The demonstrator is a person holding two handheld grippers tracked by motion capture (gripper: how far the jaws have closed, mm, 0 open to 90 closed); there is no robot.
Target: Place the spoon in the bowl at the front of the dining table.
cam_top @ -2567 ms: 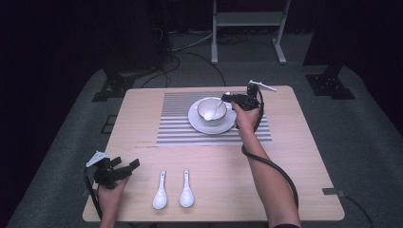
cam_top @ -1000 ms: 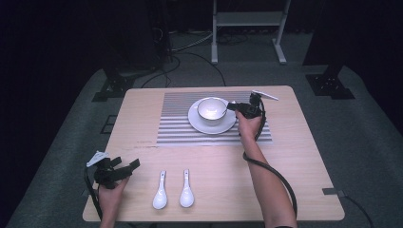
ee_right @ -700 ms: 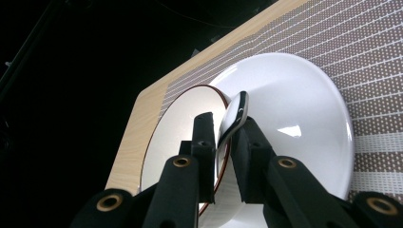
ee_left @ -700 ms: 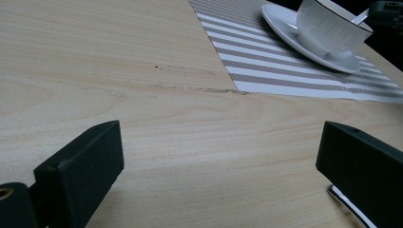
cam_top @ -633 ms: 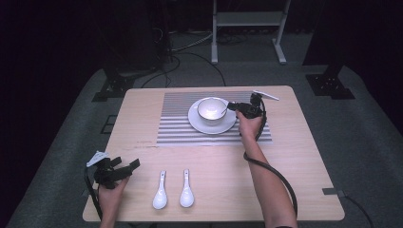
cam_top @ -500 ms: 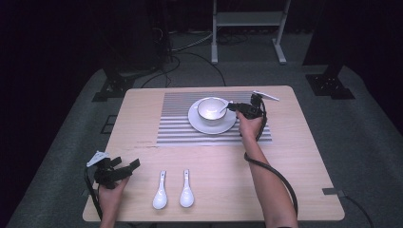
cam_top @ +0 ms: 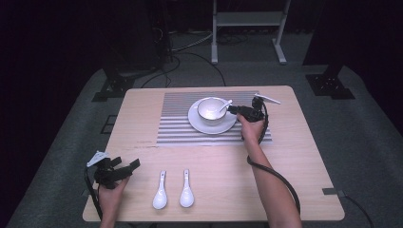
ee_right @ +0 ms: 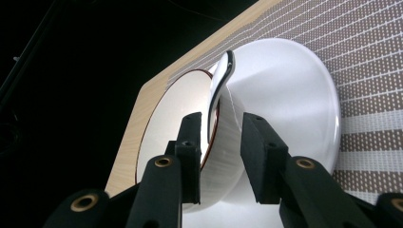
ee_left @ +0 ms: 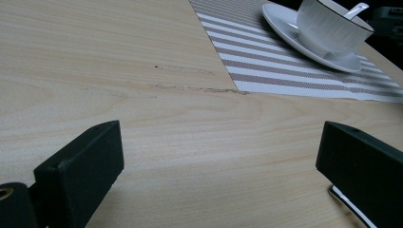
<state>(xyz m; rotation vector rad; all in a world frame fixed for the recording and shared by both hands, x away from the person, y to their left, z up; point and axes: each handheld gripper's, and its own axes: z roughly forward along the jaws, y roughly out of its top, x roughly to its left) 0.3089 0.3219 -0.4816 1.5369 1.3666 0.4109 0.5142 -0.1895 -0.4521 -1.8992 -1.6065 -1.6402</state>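
Nearest me, the left gripper (cam_top: 124,168) rests on the tabletop (cam_top: 294,166), fingers (ee_left: 81,175) spread with nothing between them, beside two white spoons (cam_top: 173,191). Farther off, a third spoon (cam_top: 222,106) lies in the one bowl (cam_top: 211,109) on the one plate (cam_top: 212,125), on the striped mat (cam_top: 176,128). The right gripper (ee_right: 221,156), fingers just opening, straddles the bowl's rim without pinching. Best to draw it straight back, I'd say, without nudging the handle
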